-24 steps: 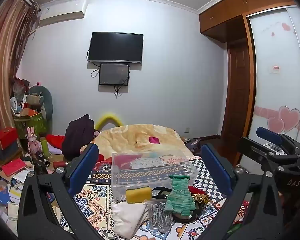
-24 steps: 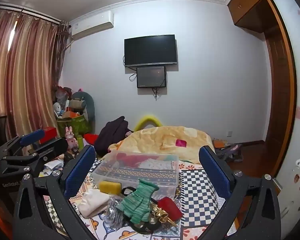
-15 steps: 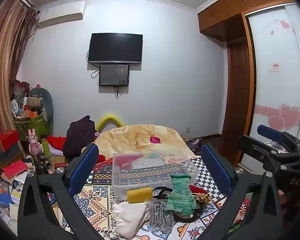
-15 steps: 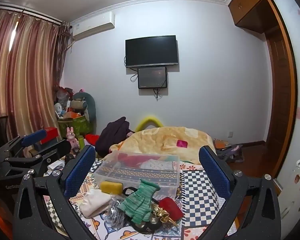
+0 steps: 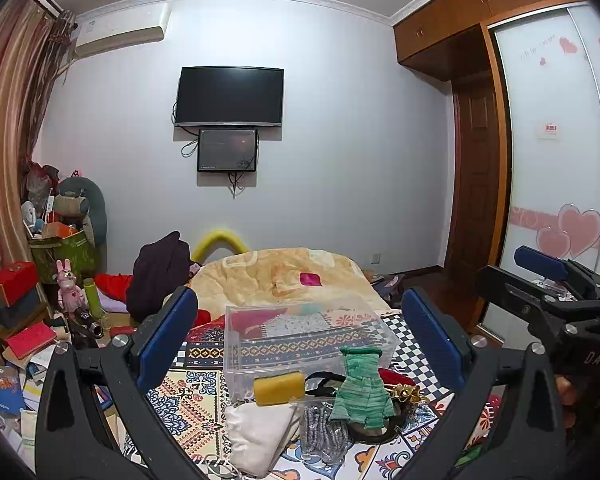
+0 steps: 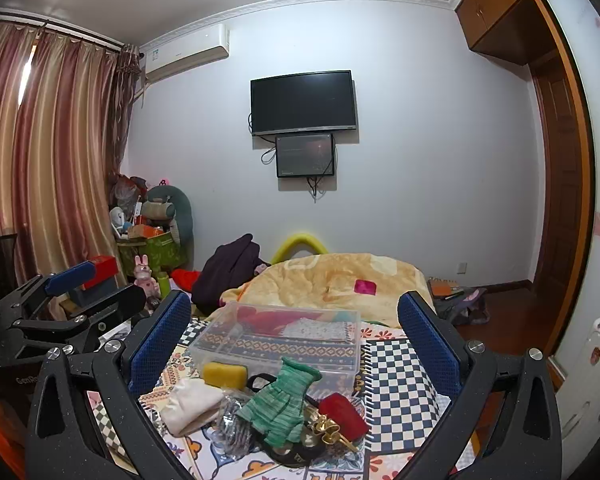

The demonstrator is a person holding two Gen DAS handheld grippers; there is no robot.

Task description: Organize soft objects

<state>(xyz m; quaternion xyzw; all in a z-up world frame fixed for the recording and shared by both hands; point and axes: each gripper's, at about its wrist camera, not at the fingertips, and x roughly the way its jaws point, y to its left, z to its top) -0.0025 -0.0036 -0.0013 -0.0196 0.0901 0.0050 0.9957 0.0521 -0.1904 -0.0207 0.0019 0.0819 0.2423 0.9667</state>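
Both claws, left gripper (image 5: 300,336) and right gripper (image 6: 294,338), spread wide and empty, barely shifted from moments earlier: no grasp begun. Green knitted glove (image 6: 280,404), yellow sponge block (image 6: 224,375) and white cloth pouch (image 6: 192,404) lie below-ahead, before the clear plastic bin (image 6: 278,340).

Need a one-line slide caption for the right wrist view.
Open right claw hovers over green glove, yellow sponge and clear bin on patterned bedspread.

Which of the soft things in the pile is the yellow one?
The yellow sponge, right against the clear plastic box. Its neighbours differ: the white cloth bundle, the green knit glove, and the red piece.
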